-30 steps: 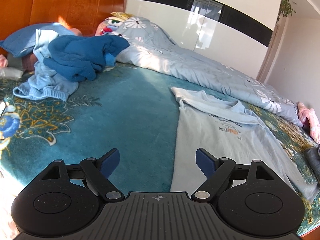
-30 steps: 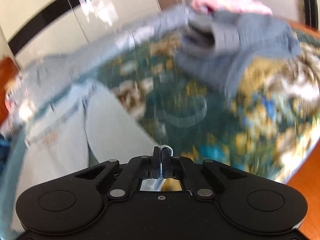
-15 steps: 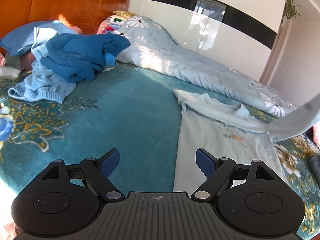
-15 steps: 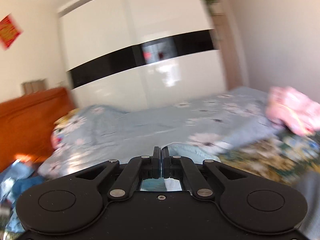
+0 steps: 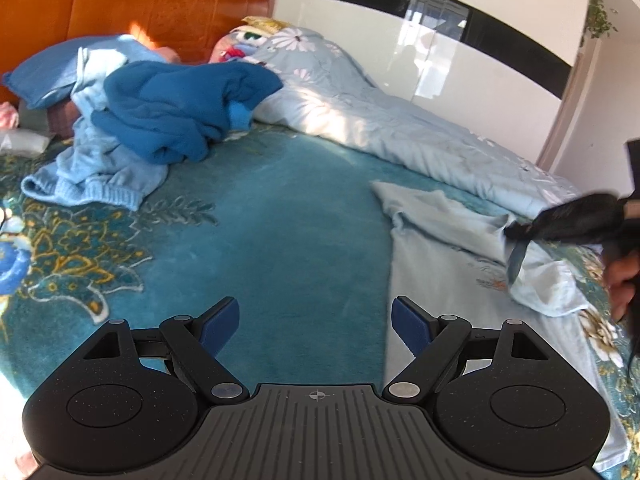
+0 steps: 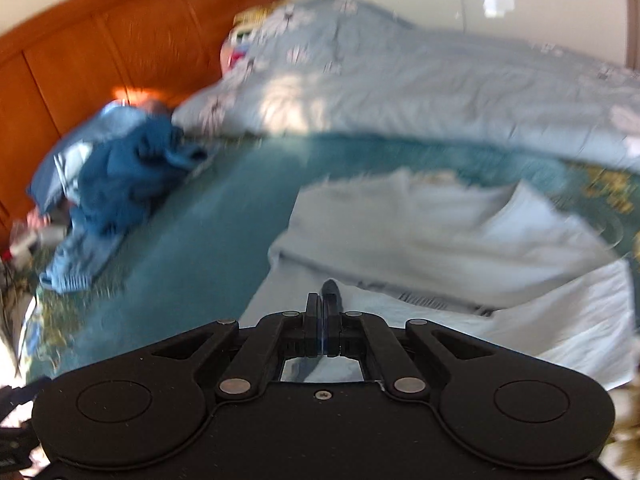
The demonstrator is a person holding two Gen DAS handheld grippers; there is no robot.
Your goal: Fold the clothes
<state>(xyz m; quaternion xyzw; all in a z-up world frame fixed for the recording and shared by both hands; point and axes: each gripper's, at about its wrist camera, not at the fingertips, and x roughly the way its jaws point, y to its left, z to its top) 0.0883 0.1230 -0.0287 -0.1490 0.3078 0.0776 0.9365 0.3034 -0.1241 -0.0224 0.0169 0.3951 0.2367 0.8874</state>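
Note:
A pale blue T-shirt (image 5: 452, 276) lies flat on the teal bedspread (image 5: 280, 240), right of centre. My left gripper (image 5: 315, 318) is open and empty, low over the bedspread beside the shirt's left edge. My right gripper (image 5: 516, 258) is shut on the shirt's right sleeve (image 5: 548, 284) and holds it folded inward over the chest. In the blurred right wrist view the shut right gripper (image 6: 325, 300) sits over the shirt (image 6: 440, 232).
A heap of blue clothes (image 5: 160, 120) lies at the back left by the orange headboard (image 5: 160, 4). A floral grey-blue duvet (image 5: 400, 120) runs along the far side. White wardrobe doors (image 5: 460, 52) stand behind.
My right gripper has swung the sleeve up from the right side and over onto the shirt's chest. My left gripper has stayed open, shifting slightly.

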